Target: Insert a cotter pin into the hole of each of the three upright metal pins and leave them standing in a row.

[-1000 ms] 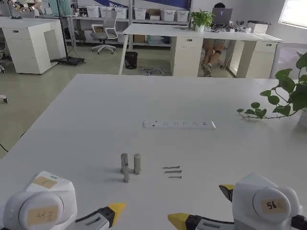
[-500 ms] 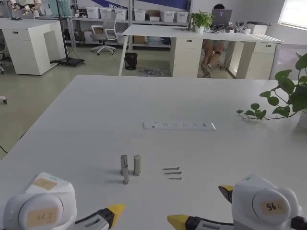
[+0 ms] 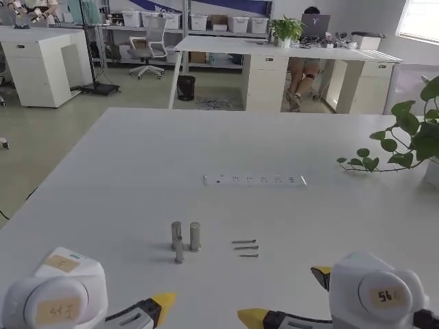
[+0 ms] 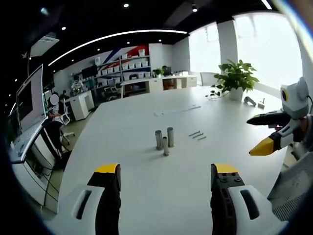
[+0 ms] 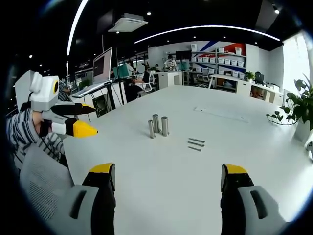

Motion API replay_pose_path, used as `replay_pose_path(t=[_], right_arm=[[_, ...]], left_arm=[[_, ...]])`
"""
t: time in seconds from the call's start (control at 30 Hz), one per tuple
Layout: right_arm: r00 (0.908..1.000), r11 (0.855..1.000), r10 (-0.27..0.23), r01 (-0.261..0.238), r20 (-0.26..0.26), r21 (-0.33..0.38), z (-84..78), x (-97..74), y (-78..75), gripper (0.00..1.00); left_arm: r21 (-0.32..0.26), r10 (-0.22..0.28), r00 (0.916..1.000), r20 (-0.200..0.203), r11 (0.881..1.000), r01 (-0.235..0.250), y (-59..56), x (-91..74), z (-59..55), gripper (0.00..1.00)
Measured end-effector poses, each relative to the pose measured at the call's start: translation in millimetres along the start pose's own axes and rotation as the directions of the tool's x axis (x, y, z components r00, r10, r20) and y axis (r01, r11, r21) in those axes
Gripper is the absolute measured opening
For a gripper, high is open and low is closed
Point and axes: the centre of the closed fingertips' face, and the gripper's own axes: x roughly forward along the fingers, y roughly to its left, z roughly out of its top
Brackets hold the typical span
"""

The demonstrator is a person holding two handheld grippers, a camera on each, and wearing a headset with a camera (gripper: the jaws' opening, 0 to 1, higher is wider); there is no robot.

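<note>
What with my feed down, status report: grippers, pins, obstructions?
Left gripper open, empty; right gripper open, empty. Three metal pins upright, clustered. Three cotter pins lying loose beside them. Nothing blocking.

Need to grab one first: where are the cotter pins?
In the head view, the three cotter pins lie on the table just right of the upright metal pins.

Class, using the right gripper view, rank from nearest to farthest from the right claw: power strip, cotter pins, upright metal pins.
1. Cotter pins, lying right of centre, nearest the right claw.
2. Upright metal pins, left of them.
3. Power strip, far back.
</note>
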Motion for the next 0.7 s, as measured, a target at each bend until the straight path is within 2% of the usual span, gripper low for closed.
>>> replay_pose_path(t=[0.7], right_arm=[[0.9999,1.000,0.009,-0.009,-0.007,0.021,-5.1,4.6,-1.8,0.88]], left_arm=[[-0.001,-0.004,0.9999,-0.015,1.000,0.004,-0.9,5.1,-5.4,0.70]])
